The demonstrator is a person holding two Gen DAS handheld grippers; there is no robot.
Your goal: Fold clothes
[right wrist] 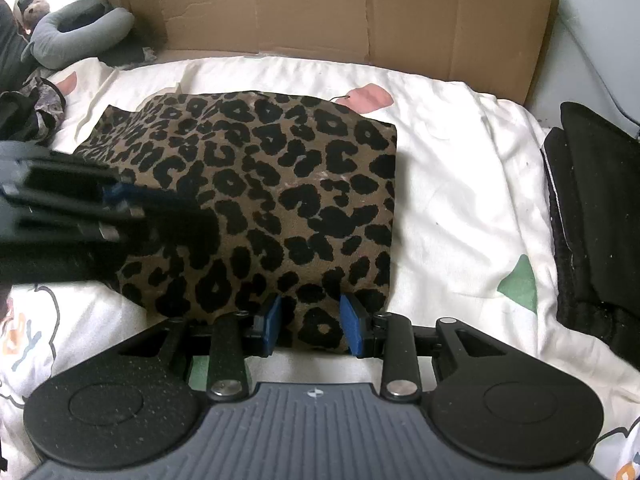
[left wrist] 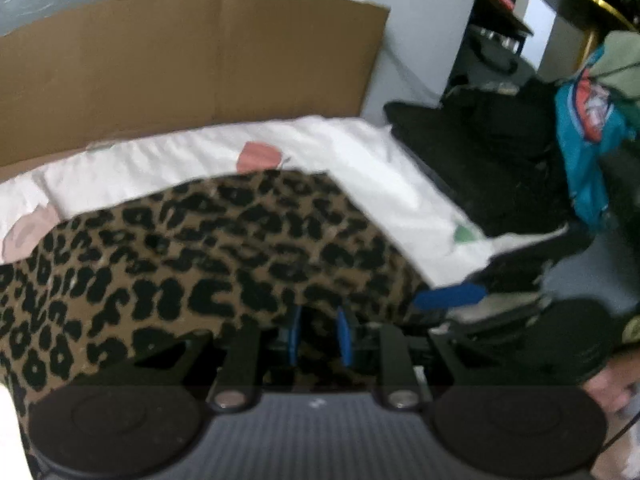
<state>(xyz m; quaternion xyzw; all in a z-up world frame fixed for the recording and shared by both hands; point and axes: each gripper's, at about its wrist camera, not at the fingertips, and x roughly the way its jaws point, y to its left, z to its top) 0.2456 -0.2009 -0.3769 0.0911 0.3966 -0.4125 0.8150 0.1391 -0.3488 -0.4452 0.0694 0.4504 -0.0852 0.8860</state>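
A folded leopard-print garment (right wrist: 264,200) lies on the white bed sheet (right wrist: 452,200). It also fills the left wrist view (left wrist: 192,264). My right gripper (right wrist: 312,320) is at the garment's near edge, its blue pads (right wrist: 354,324) apart with the cloth edge between them. My left gripper (left wrist: 318,332) has its blue pads (left wrist: 344,336) partly open around the garment's edge, with cloth draped over the fingers. In the right wrist view the left gripper (right wrist: 132,204) comes in blurred from the left over the garment's left side. The right gripper's blue pad (left wrist: 448,296) shows in the left wrist view.
Flattened cardboard (right wrist: 360,12) stands against the wall behind the bed. A black folded item (right wrist: 596,216) lies at the bed's right edge. A grey pillow (right wrist: 76,36) and dark clothes (right wrist: 28,112) are at the far left. A teal bag (left wrist: 588,136) hangs to the right.
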